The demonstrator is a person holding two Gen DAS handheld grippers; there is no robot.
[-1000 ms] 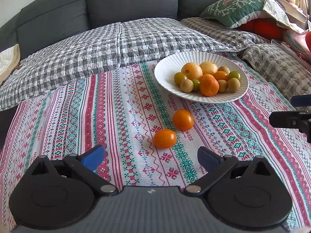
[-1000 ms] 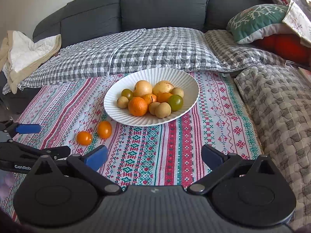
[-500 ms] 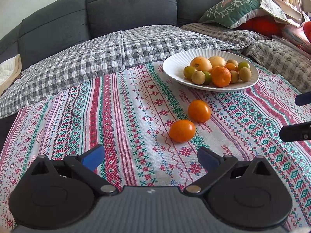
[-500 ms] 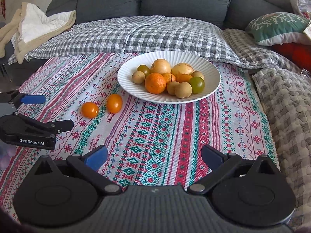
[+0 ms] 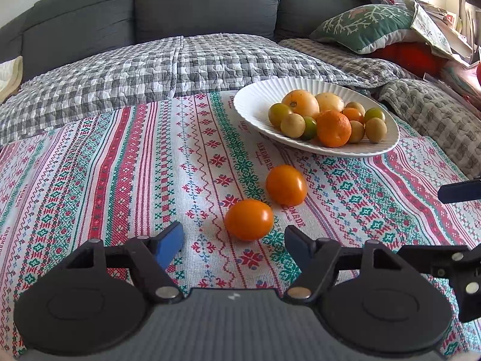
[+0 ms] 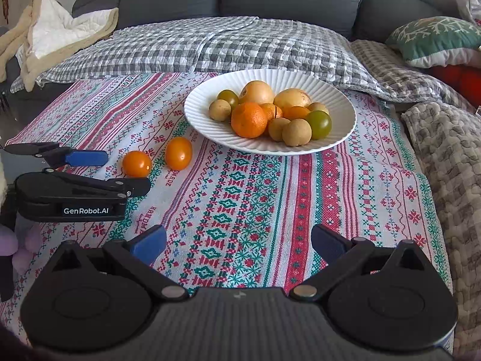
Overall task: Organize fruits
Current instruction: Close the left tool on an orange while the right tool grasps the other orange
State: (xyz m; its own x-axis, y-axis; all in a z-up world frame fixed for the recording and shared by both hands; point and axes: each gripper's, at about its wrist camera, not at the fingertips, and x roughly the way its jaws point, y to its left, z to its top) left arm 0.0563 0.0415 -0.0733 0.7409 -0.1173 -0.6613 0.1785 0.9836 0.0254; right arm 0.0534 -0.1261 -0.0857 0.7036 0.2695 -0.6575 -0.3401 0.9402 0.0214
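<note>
Remaining: two orange fruits outside plate [image 6: 270, 147], most fruit already piled on it. Near orange fruit [image 5: 249, 219] and far orange fruit [image 5: 286, 184] lie on cloth just before plate. Left claw [image 5: 233, 240], empty, jaws just narrowed, closer than earlier, near fruit just ahead, untouched. Right claw [image 6: 237, 240] wide open, empty.

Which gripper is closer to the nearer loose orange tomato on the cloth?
Left. The left gripper sits just short of that tomato; the right gripper is farther off beside it.
</note>
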